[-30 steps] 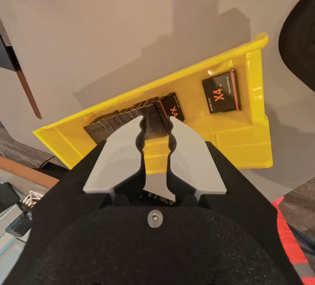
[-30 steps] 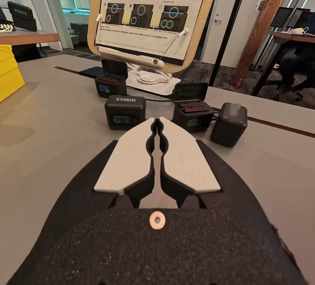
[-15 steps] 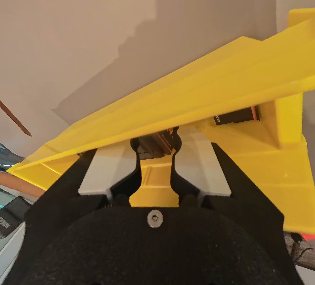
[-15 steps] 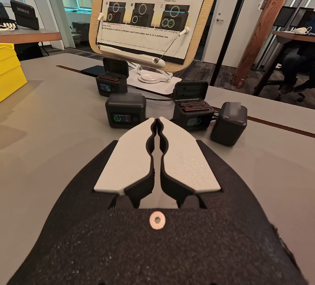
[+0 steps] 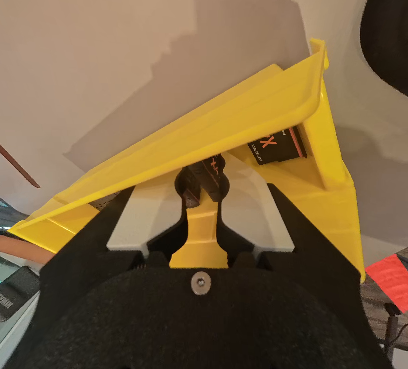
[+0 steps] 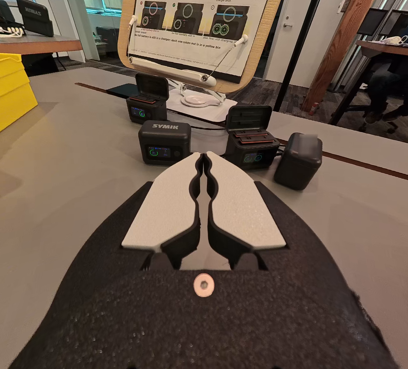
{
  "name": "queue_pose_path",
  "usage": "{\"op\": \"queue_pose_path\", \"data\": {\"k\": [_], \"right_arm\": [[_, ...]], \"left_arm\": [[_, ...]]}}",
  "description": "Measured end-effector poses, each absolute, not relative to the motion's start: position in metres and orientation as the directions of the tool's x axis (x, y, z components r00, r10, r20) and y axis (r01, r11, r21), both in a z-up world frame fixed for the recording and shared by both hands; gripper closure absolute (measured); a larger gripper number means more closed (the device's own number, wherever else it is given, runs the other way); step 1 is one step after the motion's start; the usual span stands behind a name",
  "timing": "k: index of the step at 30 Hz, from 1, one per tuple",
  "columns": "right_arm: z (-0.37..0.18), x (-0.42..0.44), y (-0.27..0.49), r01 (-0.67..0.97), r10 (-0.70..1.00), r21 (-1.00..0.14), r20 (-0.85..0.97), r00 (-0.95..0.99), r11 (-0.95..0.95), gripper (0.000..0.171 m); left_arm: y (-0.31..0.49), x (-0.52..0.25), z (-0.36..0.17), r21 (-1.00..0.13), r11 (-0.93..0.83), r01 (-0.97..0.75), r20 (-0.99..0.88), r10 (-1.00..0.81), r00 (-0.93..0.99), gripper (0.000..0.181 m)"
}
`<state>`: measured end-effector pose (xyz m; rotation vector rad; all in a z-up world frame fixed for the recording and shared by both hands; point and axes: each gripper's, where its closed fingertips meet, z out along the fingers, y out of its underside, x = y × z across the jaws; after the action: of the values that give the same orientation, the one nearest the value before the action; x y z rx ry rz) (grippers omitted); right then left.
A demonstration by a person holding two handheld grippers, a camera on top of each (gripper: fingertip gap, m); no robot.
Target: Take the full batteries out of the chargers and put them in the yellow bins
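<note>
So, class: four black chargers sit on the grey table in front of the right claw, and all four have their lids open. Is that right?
Not quite. The right wrist view shows four chargers on the grey table ahead of the right claw, but only two are open: the far-left charger and the right-middle charger. The near-left charger and far-right charger are closed.

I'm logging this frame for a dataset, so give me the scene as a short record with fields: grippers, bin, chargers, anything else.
left gripper: open, fingers reaching under the rim into the yellow bin
right gripper: shut, empty, over the table
bin contents: row of batteries by the fingertips; one battery lying flat near the bin's right wall
chargers: four on the table; two with lids open, two closed
other: instruction board behind the chargers
</note>
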<state>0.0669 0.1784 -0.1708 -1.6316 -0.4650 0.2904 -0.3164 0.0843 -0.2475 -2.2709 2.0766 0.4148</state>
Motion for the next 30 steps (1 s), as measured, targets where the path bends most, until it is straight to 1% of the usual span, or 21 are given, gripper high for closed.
{"op": "queue_pose_path", "data": {"k": [3, 5, 10, 13, 16, 17, 19, 20, 23, 30], "right_arm": [[-0.170, 0.067, 0.178, 0.124, 0.464, -0.990, 0.080, 0.882, -0.066, 0.171], [-0.170, 0.067, 0.178, 0.123, 0.464, -0.990, 0.079, 0.882, -0.065, 0.171], [-0.171, 0.066, 0.178, 0.123, 0.471, -0.990, 0.076, 0.879, -0.070, 0.171], [-0.171, 0.066, 0.177, 0.126, 0.471, -0.990, 0.079, 0.878, -0.069, 0.171], [-0.171, 0.066, 0.178, 0.123, 0.472, -0.990, 0.075, 0.878, -0.072, 0.171], [-0.172, 0.066, 0.178, 0.122, 0.473, -0.990, 0.073, 0.878, -0.074, 0.171], [-0.172, 0.066, 0.178, 0.120, 0.475, -0.990, 0.071, 0.877, -0.074, 0.171], [-0.171, 0.066, 0.177, 0.121, 0.475, -0.990, 0.073, 0.877, -0.073, 0.171], [-0.172, 0.066, 0.177, 0.121, 0.476, -0.990, 0.072, 0.877, -0.073, 0.171], [-0.174, 0.064, 0.177, 0.129, 0.481, -0.989, 0.076, 0.873, -0.078, 0.171]], "left_arm": [[0.087, -0.317, -0.247, 0.131, -0.118, -0.984, -0.225, -0.970, 0.087, 0.158], [0.090, -0.323, -0.247, 0.149, -0.125, -0.981, -0.252, -0.964, 0.085, 0.152], [0.099, -0.332, -0.250, 0.167, -0.179, -0.970, -0.304, -0.945, 0.122, 0.147], [0.098, -0.326, -0.249, 0.139, -0.185, -0.973, -0.286, -0.948, 0.139, 0.155], [0.097, -0.325, -0.249, 0.148, -0.169, -0.974, -0.283, -0.951, 0.122, 0.156], [0.096, -0.324, -0.249, 0.140, -0.167, -0.976, -0.276, -0.953, 0.124, 0.157], [0.094, -0.319, -0.248, 0.106, -0.166, -0.980, -0.255, -0.958, 0.135, 0.165], [0.094, -0.318, -0.248, 0.098, -0.166, -0.981, -0.254, -0.958, 0.137, 0.165], [0.094, -0.319, -0.250, 0.075, -0.174, -0.982, -0.260, -0.954, 0.149, 0.160], [0.100, -0.326, -0.249, 0.078, -0.182, -0.980, -0.312, -0.938, 0.149, 0.152]]}}
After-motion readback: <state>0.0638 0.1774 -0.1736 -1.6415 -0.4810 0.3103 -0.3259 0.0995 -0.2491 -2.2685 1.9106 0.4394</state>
